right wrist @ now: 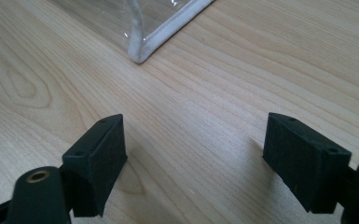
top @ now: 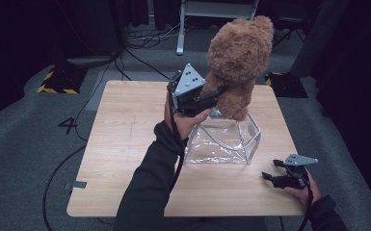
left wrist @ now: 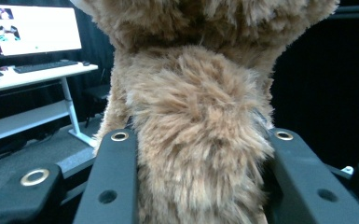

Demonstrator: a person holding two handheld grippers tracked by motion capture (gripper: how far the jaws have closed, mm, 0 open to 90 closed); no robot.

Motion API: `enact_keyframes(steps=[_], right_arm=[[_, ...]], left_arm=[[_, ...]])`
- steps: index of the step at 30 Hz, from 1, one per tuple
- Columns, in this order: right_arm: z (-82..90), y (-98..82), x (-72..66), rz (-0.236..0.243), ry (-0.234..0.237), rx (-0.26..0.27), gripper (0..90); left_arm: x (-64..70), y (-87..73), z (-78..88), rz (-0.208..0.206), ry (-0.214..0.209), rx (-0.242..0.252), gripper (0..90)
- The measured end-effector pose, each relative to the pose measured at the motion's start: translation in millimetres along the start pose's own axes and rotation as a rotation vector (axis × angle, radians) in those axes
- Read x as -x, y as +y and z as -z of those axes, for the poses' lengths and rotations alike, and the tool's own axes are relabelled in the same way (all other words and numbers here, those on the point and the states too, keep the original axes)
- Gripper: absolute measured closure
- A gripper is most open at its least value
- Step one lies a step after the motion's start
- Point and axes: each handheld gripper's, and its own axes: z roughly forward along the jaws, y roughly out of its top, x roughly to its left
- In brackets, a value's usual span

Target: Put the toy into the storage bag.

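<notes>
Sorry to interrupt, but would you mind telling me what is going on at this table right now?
A person is working with a hand-held tool in each hand. The left tool is clamped on a brown teddy bear, holding it in the air just above a clear plastic bag that stands open on the wooden table. The right tool rests low by the table's near right corner, jaws open and empty, pointing toward the bag.

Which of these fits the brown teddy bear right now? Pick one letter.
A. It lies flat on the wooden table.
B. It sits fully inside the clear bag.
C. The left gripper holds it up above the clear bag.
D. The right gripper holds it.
C: the left gripper is clamped on the teddy bear, which hangs above the clear bag, while the right gripper rests open near the table.
</notes>
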Motion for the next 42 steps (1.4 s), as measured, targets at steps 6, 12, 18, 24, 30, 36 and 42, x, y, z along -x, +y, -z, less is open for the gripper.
enact_keyframes(steps=[6,12,18,24,30,36,42], right_arm=[[0.0,0.0,0.0,0.0,0.0,0.0,21.4],[0.0,0.0,0.0,0.0,0.0,0.0,21.4],[0.0,0.0,0.0,0.0,0.0,0.0,21.4],[0.3,-0.2,0.0,-0.002,0.0,-0.001,21.4],[0.3,-0.2,0.0,-0.002,0.0,0.0,21.4],[0.3,-0.2,0.0,-0.002,0.0,0.0,21.4],[0.3,-0.2,0.0,-0.002,0.0,-0.001,21.4]], left_arm=[[5.9,-3.1,-16.4,0.001,-0.006,-0.017,62.6],[12.0,-0.7,-31.9,0.004,-0.015,-0.023,62.7],[19.1,5.3,-43.4,0.024,-0.037,-0.009,62.8],[18.6,-9.4,-47.8,0.042,0.017,-0.056,62.9],[12.2,-36.0,-47.2,0.099,0.013,-0.095,62.8],[16.3,-50.4,-49.4,0.087,-0.013,-0.145,62.6],[20.4,-51.3,-53.2,0.054,-0.018,-0.209,62.3]])
